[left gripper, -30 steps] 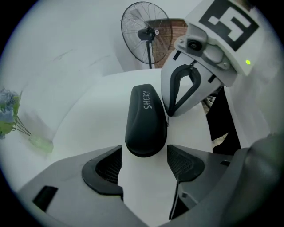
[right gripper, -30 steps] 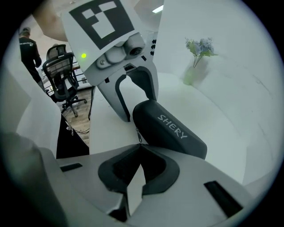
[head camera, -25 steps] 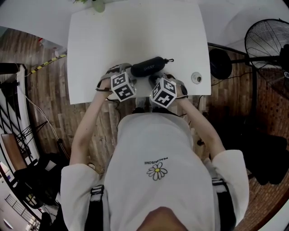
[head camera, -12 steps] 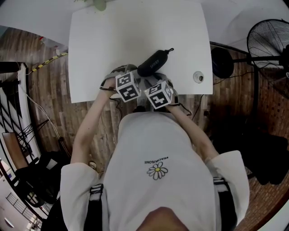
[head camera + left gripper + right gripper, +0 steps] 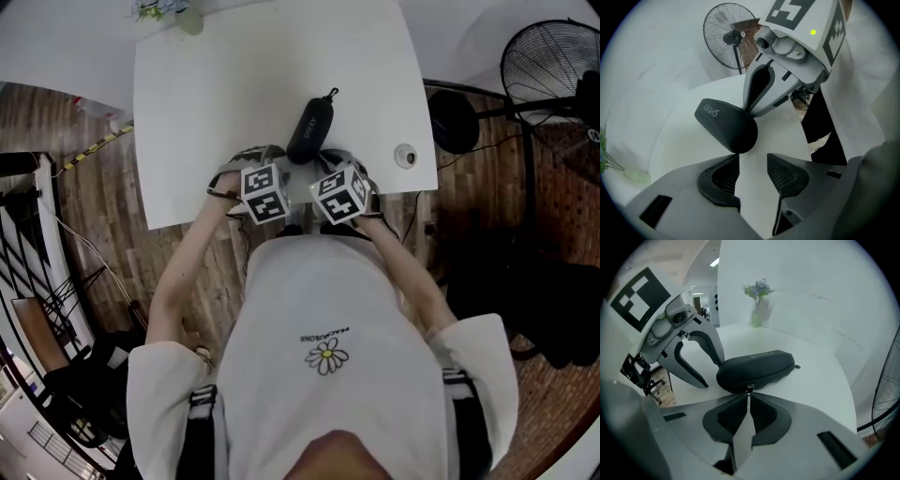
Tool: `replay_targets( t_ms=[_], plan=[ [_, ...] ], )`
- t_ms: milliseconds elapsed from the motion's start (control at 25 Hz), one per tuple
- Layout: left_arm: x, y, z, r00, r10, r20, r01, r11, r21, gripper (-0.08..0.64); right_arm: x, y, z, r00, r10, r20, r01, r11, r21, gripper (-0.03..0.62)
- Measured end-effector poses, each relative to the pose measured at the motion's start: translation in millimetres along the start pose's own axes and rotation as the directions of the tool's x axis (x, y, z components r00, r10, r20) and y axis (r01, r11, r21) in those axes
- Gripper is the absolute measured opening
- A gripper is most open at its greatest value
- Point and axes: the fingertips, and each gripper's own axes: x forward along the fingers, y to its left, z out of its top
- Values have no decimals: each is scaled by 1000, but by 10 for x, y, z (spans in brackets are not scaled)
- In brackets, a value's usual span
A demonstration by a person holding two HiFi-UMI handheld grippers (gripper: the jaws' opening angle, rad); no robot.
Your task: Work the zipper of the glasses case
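**Head view.** The glasses case (image 5: 310,129) lies slantwise on the white table (image 5: 206,103), its near end toward the person at the table's front edge. The left gripper (image 5: 281,167) and right gripper (image 5: 325,169) sit side by side at that near end. A small round object (image 5: 405,155) lies on the table to the right, apart from the case. A fan (image 5: 553,66) stands on the floor beyond the table's right side.

**Left gripper view.** The left gripper (image 5: 752,161) has its jaws apart and closing. Only bare table (image 5: 787,136) shows between the pads. The rounded end of the glasses case (image 5: 726,125) sits just beyond the tip of the left-hand pad. The right gripper (image 5: 761,91) meets the case from the far side.

**Right gripper view.** The right gripper (image 5: 749,397) is closing, its jaw tips drawn together on the zipper pull (image 5: 749,390) at the near edge of the glasses case (image 5: 757,367). The left gripper (image 5: 710,352) stands at the case's left end. A vase of flowers (image 5: 757,310) stands at the table's far edge.
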Motion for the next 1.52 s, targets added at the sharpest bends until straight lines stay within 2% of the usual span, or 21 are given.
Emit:
replay_targets(
  t_ms=[80, 200, 240, 280, 320, 360, 440, 480, 520, 560, 680, 720, 880, 1000, 1080, 1160, 1240, 1280, 1360, 1440, 1520],
  plan=[
    [-51, 42, -4, 1000, 21, -1, -21, 999, 28, 195, -18, 2, 1, 1000, 13, 2, -13, 1000, -24, 21],
    [-250, 314, 44, 992, 122, 14, -123, 987, 105, 195, -31, 2, -20, 1000, 14, -9, -14, 998, -65, 20],
    [-319, 442, 83, 986, 166, 22, -167, 972, 164, 195, -32, -1, -37, 1000, 9, -15, -10, 997, -79, 20],
    [-365, 566, 135, 979, 203, 29, -204, 947, 249, 196, -34, -7, -53, 1000, 3, -20, -5, 996, -92, 20],
    [-374, 664, 188, 974, 225, 32, -221, 907, 358, 220, -37, -13, -68, 1000, -2, -24, -1, 995, -102, 18],
    [-340, 727, 227, 973, 229, 23, -212, 854, 475, 271, -38, -16, -80, 1000, -5, -27, 2, 994, -109, 18],
    [-186, 774, 244, 977, 212, -32, -134, 720, 681, 357, -33, -6, -88, 1000, -6, -29, 2, 993, -119, 18],
    [-100, 787, 245, 977, 204, -57, -93, 657, 748, 360, -28, 3, -88, 1000, -4, -29, 1, 993, -122, 18],
    [-30, 800, 258, 978, 197, -71, -65, 608, 792, 360, -24, 11, -85, 1000, -2, -29, -2, 992, -124, 18],
    [18, 815, 286, 979, 190, -74, -50, 575, 817, 360, -21, 18, -79, 1000, 3, -28, -7, 992, -126, 18],
    [74, 837, 456, 982, 183, -37, -62, 507, 860, 363, -20, 14, -65, 1000, 18, -24, -22, 990, -138, 18],
    [92, 829, 514, 983, 182, -25, -66, 476, 877, 371, -18, 7, -66, 999, 20, -25, -24, 989, -146, 18],
    [203, 780, 632, 982, 191, 15, -72, 296, 952, 388, 15, 4, -139, 998, 36, -49, -44, 984, -173, 18],
    [275, 758, 702, 973, 216, 77, -119, 192, 974, 388, 16, 1, -215, 997, 44, -64, -56, 980, -192, 18],
    [316, 762, 747, 960, 250, 122, -160, 136, 978, 388, 11, -6, -236, 997, 47, -68, -59, 978, -201, 18],
    [346, 766, 763, 951, 278, 137, -173, 110, 979, 391, 12, -10, -240, 996, 50, -71, -64, 976, -210, 18],
    [361, 766, 770, 947, 297, 123, -161, 107, 981, 394, 13, -16, -246, 996, 51, -77, -66, 974, -216, 18],
    [364, 764, 775, 946, 303, 114, -154, 113, 982, 394, 9, -17, -252, 995, 53, -80, -69, 974, -214, 18],
    [360, 753, 783, 946, 307, 104, -153, 139, 978, 393, 2, -15, -268, 993, 76, -85, -91, 978, -187, 20],
    [353, 747, 779, 943, 311, 114, -171, 162, 972, 393, -3, -28, -278, 988, 131, -77, -140, 983, -117, 20],
    [341, 750, 773, 939, 318, 132, -195, 174, 965, 391, -2, -61, -265, 981, 186, -56, -189, 981, -52, 20]
  ],
)
